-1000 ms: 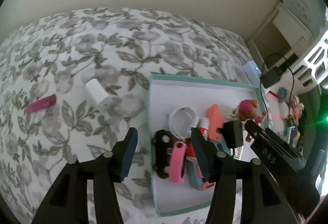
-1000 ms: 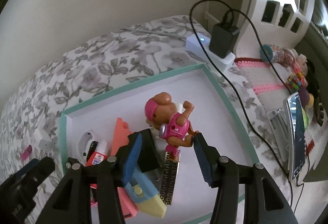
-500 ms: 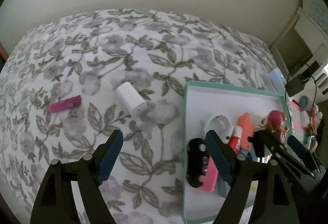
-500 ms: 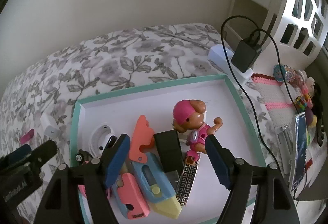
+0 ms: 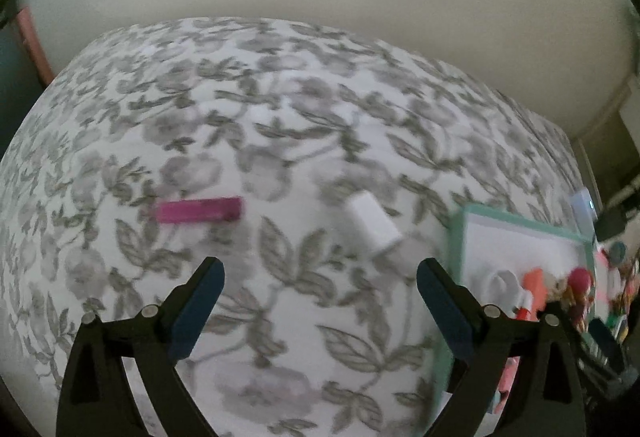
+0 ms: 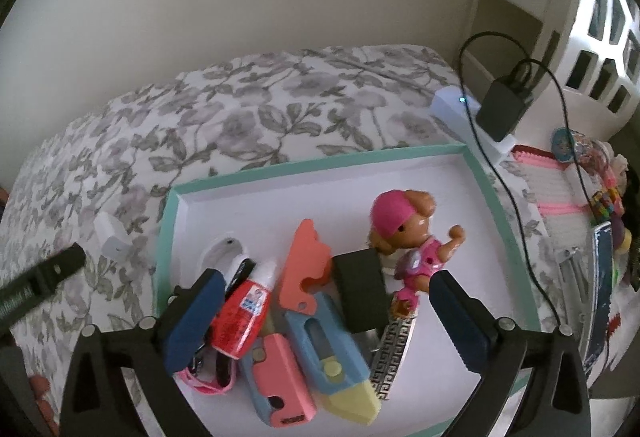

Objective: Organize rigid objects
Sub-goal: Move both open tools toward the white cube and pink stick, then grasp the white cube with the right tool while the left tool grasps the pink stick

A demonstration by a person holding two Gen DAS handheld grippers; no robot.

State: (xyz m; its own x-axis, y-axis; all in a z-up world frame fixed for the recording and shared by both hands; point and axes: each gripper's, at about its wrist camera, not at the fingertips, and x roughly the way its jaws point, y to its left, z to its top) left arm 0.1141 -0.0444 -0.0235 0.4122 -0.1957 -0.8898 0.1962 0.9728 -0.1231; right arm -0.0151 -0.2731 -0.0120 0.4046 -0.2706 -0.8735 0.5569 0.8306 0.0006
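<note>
My left gripper [image 5: 318, 277] hangs over the floral bedspread, its jaws opening wide with nothing between them. Beyond it lie a magenta stick [image 5: 200, 210] and a white block [image 5: 372, 223]. The teal-rimmed tray [image 5: 520, 223] is at the right edge. My right gripper [image 6: 326, 281] is above that tray [image 6: 320, 163], jaws opening and pressing on nothing. Below it lie a pink pup figure [image 6: 408, 233], a black box [image 6: 362, 289], a salmon toy piece [image 6: 306, 265], a red glue bottle [image 6: 244, 309] and a blue and yellow toy knife [image 6: 332, 349].
A white power strip with a black charger [image 6: 500, 109] and its cable sit past the tray's far right corner. A phone [image 6: 600, 289] and small trinkets lie on a pink and white mat [image 6: 560, 189] at the right. A wall rises behind the bed.
The left gripper swung left, off the tray and out over the bedspread, and its jaws widened. The right jaws spread wide over the tray, away from the pup figure and black box.
</note>
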